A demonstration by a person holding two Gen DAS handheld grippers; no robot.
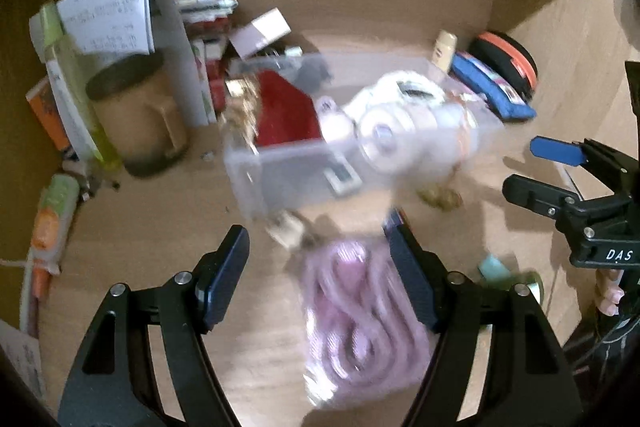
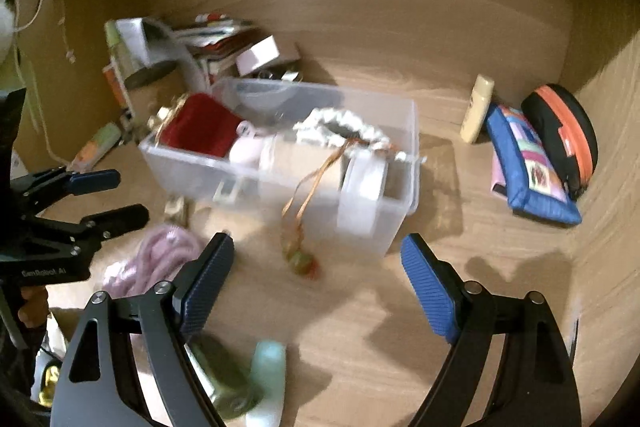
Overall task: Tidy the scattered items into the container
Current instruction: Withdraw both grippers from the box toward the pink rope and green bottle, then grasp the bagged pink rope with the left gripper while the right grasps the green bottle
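A clear plastic container (image 1: 288, 183) (image 2: 200, 167) stands mid-desk, holding a red pouch (image 1: 286, 115) (image 2: 200, 125), white tape rolls (image 1: 386, 137) (image 2: 364, 183) and other items. A bagged pink cable (image 1: 356, 311) (image 2: 156, 259) lies on the desk just ahead of my open left gripper (image 1: 318, 277), by its right finger. My right gripper (image 2: 318, 285) is open and empty above bare desk. A beaded charm (image 2: 300, 259) on an orange cord hangs from the container's front. A mint tube (image 2: 268, 379) and a green bottle (image 2: 224, 383) lie below the right gripper's left finger.
A brown mug (image 1: 140, 115), papers and books crowd the back left. A blue pouch (image 2: 528, 167), a black-orange case (image 2: 568, 131) and a cream bottle (image 2: 476, 109) sit at the right. Wooden walls close the back and right.
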